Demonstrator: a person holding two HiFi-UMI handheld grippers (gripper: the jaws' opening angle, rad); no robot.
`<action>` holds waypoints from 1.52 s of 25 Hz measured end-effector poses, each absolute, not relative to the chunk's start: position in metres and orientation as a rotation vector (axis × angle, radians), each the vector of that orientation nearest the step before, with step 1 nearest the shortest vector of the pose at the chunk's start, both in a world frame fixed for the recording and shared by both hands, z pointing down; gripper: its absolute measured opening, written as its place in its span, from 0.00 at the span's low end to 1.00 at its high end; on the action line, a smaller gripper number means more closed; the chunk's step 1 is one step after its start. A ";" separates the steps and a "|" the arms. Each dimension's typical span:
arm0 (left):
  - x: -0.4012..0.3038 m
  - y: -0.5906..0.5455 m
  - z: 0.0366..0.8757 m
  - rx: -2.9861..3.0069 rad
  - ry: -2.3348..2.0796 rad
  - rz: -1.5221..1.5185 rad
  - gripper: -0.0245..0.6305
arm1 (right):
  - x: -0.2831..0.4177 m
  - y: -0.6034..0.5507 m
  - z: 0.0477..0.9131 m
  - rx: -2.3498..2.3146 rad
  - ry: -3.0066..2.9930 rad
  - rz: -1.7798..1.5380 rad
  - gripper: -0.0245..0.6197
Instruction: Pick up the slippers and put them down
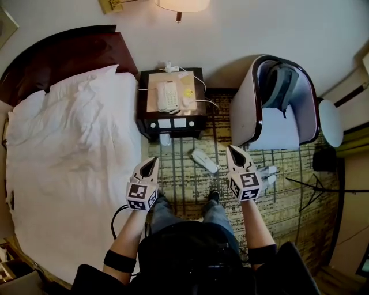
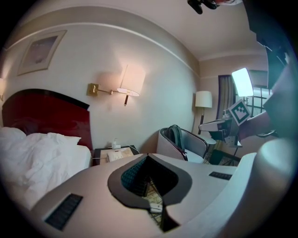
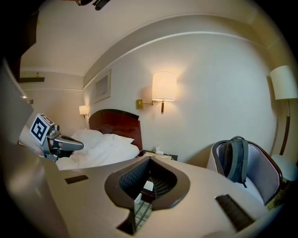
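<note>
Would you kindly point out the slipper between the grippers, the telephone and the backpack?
slipper [image 1: 205, 162], head view, its middle.
telephone [image 1: 168, 95], head view, its middle.
backpack [image 1: 279, 84], head view, its middle.

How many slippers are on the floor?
2: one slipper on the carpet between the left gripper and the right gripper, the other slipper beside the right gripper, partly behind it. More may be hidden.

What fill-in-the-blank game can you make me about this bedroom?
The backpack sits on the ___.
The phone lies on the ___.
The wall lamp is switched ___.
A white ___ lies on the carpet.
Missing words: chair; nightstand; on; slipper.
</note>
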State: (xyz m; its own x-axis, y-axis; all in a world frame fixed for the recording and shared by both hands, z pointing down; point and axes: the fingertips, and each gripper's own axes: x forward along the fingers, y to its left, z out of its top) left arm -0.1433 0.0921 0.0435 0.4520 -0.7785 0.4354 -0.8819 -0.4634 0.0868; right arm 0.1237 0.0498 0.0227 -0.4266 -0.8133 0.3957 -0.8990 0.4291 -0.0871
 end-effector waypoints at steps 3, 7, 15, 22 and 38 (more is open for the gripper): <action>-0.144 0.097 0.044 2.427 -1.412 0.515 0.04 | 0.120 0.051 0.022 1.465 -2.396 0.405 0.04; -0.149 0.096 0.046 2.437 -1.449 0.538 0.04 | 0.114 0.051 0.029 1.447 -2.386 0.411 0.04; -0.159 0.092 0.058 2.355 -1.482 0.507 0.04 | 0.101 0.054 0.033 1.393 -2.400 0.421 0.04; -0.164 0.086 0.073 2.274 -1.459 0.498 0.04 | 0.086 0.055 0.045 1.327 -2.409 0.446 0.04; -0.183 0.026 0.252 2.056 -1.178 0.480 0.36 | 0.000 0.029 0.194 1.108 -2.342 0.568 0.04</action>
